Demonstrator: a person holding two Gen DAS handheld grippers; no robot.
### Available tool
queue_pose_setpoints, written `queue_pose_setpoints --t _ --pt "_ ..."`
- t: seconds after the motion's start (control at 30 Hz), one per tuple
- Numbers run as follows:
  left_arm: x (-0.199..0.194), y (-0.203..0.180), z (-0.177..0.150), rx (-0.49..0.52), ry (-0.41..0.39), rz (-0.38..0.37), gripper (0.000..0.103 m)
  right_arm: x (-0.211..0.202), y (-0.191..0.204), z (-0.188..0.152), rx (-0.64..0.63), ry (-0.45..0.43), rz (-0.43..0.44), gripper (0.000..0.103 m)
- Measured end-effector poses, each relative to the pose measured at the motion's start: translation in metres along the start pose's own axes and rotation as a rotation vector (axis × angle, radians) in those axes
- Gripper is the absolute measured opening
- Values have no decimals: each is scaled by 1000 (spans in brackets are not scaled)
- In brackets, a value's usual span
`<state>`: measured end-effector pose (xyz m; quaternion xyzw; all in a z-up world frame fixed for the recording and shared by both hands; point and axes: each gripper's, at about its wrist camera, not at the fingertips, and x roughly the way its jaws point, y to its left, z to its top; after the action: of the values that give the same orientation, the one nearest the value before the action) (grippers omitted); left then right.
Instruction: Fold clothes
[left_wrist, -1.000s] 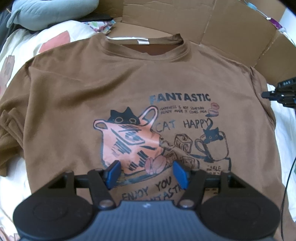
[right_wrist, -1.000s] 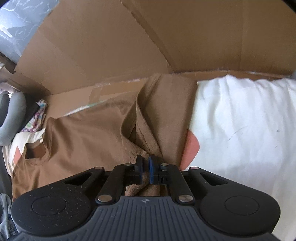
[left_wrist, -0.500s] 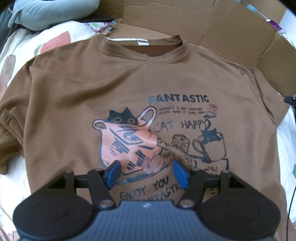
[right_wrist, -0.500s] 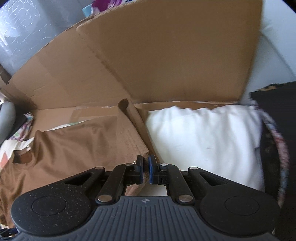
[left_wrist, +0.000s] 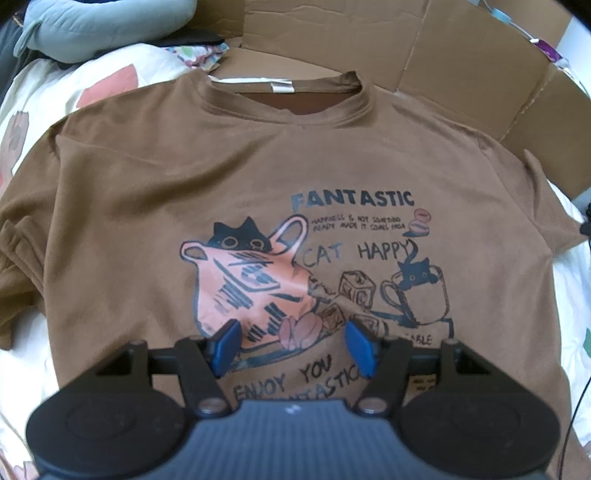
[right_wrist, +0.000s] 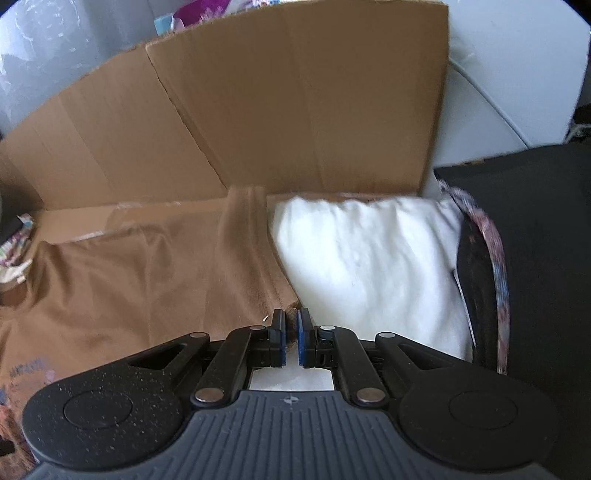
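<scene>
T-shirt (left_wrist: 147, 229) lies flat, print up, centre frame on the bed (left_wrist: 55, 85). Left gripper (left_wrist: 291, 347) jaws spread above the print; right gripper (right_wrist: 291, 338) jaws pinch the sleeve edge (right_wrist: 284, 299). Cardboard (right_wrist: 295, 92) stands behind, upper frame.

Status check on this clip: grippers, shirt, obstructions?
Left gripper open above shirt print. Right gripper shut on sleeve edge. Nothing in the way.
</scene>
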<state>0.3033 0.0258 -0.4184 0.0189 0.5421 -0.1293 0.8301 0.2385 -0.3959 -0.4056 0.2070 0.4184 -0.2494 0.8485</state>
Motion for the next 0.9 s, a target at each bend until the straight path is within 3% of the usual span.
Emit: queue_pose_setpoints --t 0.2,0.37,0.47,0.77,0.9 --pt "1 2 0 -4 4 3 65 11 -8 -14 39 49 -1 8" --pt "2 4 1 -5 7 3 65 8 -11 6 24 -33 50 24" --pt "2 5 0 -4 3 2 65 14 -9 20 -16 -75 51 25" --pt "4 6 11 0 -8 4 67 55 -1 48 -54 -90 74 25" --pt "6 6 15 -1 -13 14 68 73 0 55 -57 -80 78 37"
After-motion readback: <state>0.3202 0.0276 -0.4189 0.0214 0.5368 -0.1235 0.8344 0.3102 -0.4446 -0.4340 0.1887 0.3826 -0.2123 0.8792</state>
